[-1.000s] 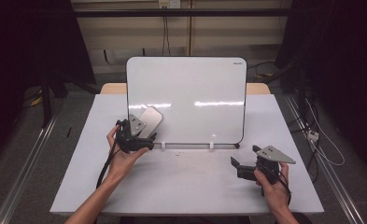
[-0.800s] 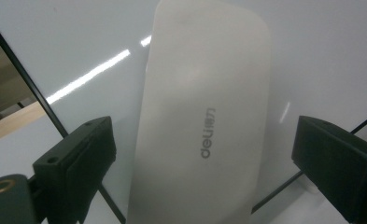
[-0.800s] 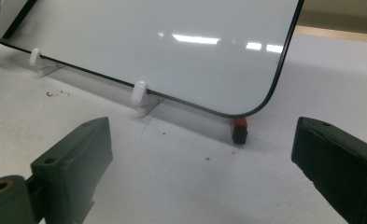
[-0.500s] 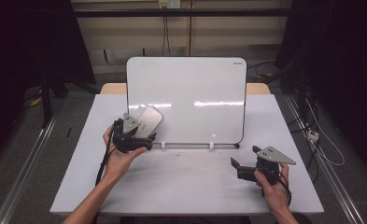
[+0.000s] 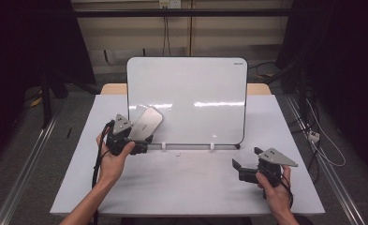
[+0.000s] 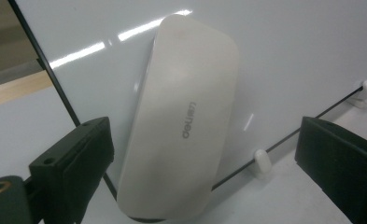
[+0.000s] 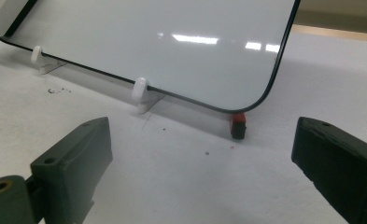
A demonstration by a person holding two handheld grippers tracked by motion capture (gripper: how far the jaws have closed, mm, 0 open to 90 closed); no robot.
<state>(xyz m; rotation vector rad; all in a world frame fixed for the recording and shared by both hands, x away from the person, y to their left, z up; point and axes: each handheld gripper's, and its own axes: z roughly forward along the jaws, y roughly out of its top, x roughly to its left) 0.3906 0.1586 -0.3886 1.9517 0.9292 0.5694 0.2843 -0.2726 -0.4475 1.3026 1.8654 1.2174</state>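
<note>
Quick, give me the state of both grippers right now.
Left gripper: open, jaws spread either side of the white eraser on the whiteboard, not clamped.
Right gripper: open, holding nothing.

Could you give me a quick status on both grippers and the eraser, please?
Left hand-held gripper open, jaws either side of the eraser, not closed on it. Eraser flat against the whiteboard. Right hand-held gripper open, over the table. Nothing in the way.
</note>
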